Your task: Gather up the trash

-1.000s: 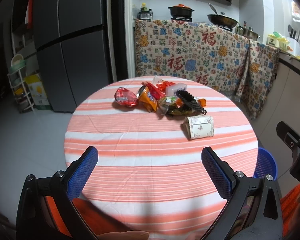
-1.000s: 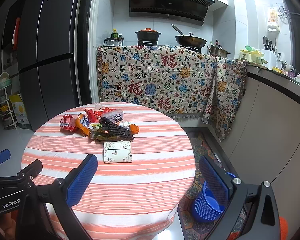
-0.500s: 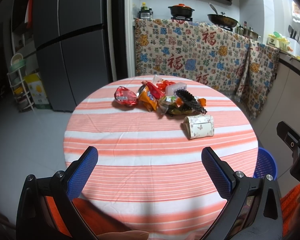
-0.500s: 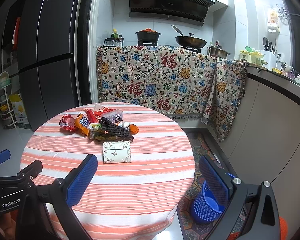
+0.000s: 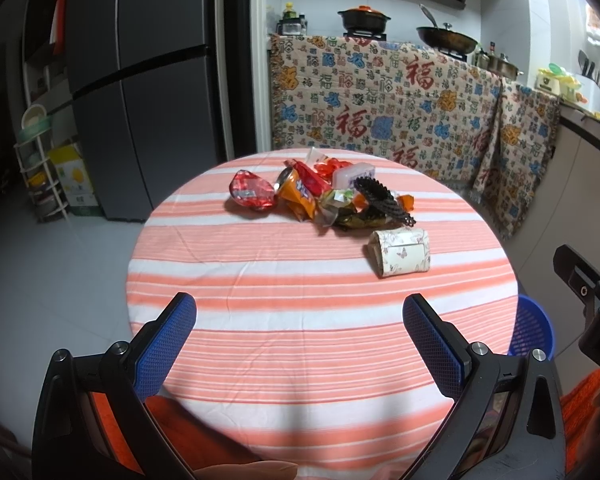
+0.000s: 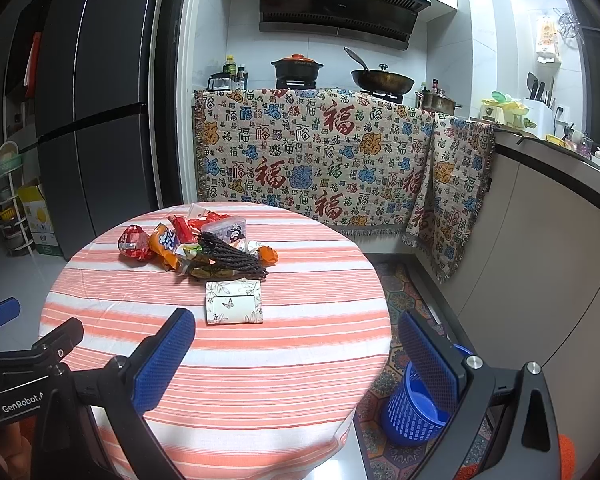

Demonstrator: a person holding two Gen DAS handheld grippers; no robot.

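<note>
Jaws of both grippers wide apart and empty, trash pile (image 5: 324, 200) well beyond them on table (image 5: 260, 280)

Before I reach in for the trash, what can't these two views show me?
- Blue basket: right wrist view, the right gripper's finger covers part of its rim; left wrist view, the table hides most of it.
- Wrappers low in the trash pile: overlapped by the black mesh piece, both views.
- Wrapper print: too small to read.

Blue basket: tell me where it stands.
The blue basket stands on the patterned floor mat, at the round table's right, partly behind the right hand-held gripper.
</note>
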